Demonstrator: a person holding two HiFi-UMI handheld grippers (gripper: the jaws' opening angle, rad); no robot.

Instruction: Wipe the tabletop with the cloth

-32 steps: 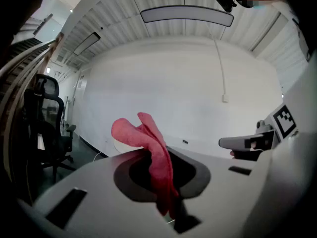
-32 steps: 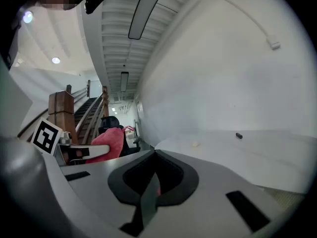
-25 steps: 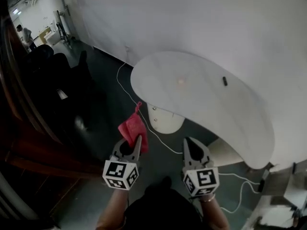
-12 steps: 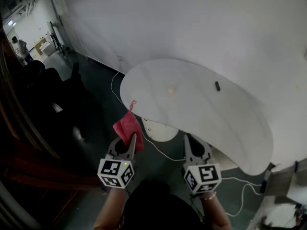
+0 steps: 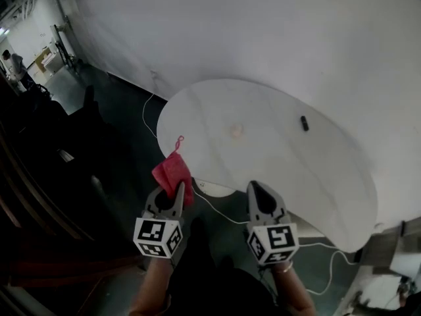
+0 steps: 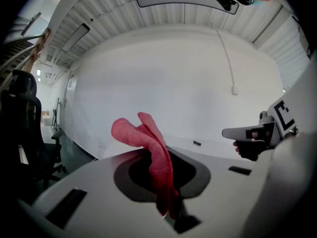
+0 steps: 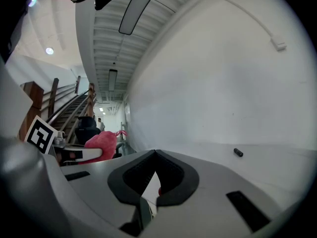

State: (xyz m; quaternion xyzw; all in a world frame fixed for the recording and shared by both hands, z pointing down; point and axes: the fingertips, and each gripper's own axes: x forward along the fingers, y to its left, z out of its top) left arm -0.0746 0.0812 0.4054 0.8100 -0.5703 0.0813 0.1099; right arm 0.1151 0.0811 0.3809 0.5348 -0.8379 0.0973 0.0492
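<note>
The white oval tabletop point(image 5: 276, 157) lies ahead of both grippers in the head view. A red cloth point(image 5: 172, 175) hangs bunched from my left gripper point(image 5: 177, 191), which is shut on it just off the table's near left edge. In the left gripper view the cloth point(image 6: 151, 155) folds up out of the jaws. My right gripper point(image 5: 257, 189) is shut with nothing in it, over the table's near edge. On the tabletop lie a small black object point(image 5: 304, 122) and a pale spot point(image 5: 236, 130). From the right gripper view I see the cloth point(image 7: 101, 144) at left and the black object point(image 7: 238, 152).
A white cable point(image 5: 214, 203) trails on the dark floor under the table by its white pedestal point(image 5: 214, 188). Dark office chairs point(image 5: 72, 124) stand at the left. A white wall point(image 5: 263, 31) rises behind the table. A person point(image 5: 13, 63) stands far off at the upper left.
Both grippers have come closer to the table's near edge, and the table now sits more centrally in view. The cloth stays in the left gripper; the right stays shut.
</note>
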